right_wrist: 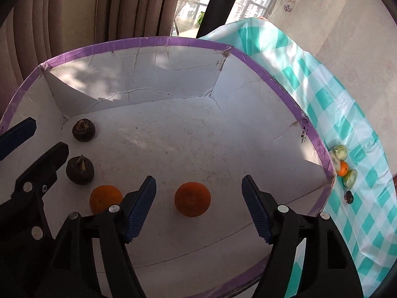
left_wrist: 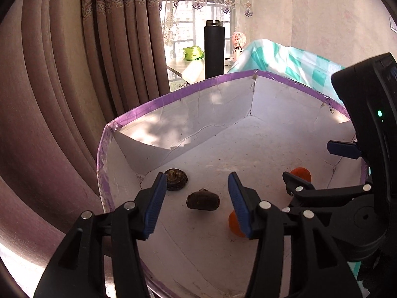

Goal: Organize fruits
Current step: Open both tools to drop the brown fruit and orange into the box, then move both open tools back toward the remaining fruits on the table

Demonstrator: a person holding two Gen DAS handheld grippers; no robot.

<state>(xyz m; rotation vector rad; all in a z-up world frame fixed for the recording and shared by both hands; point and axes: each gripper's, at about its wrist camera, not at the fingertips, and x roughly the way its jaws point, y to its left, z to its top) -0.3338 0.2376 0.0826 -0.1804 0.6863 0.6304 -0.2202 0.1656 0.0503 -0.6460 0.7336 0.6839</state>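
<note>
Both grippers hang over the white box [right_wrist: 173,129], jaws apart and gripping nothing. The right gripper [right_wrist: 198,203] has an orange [right_wrist: 192,199] lying loose on the floor between its blue pads, untouched. The left gripper [left_wrist: 196,198] frames a dark chestnut-like fruit [left_wrist: 203,198] the same way. In the box: two oranges, second orange [right_wrist: 105,197] to the right gripper's left, and two dark fruits. The leftover pile [right_wrist: 343,167] lies outside the box, off to the right gripper's right, the nearer hand: two or three pale fruits, one orange, one dark.
</note>
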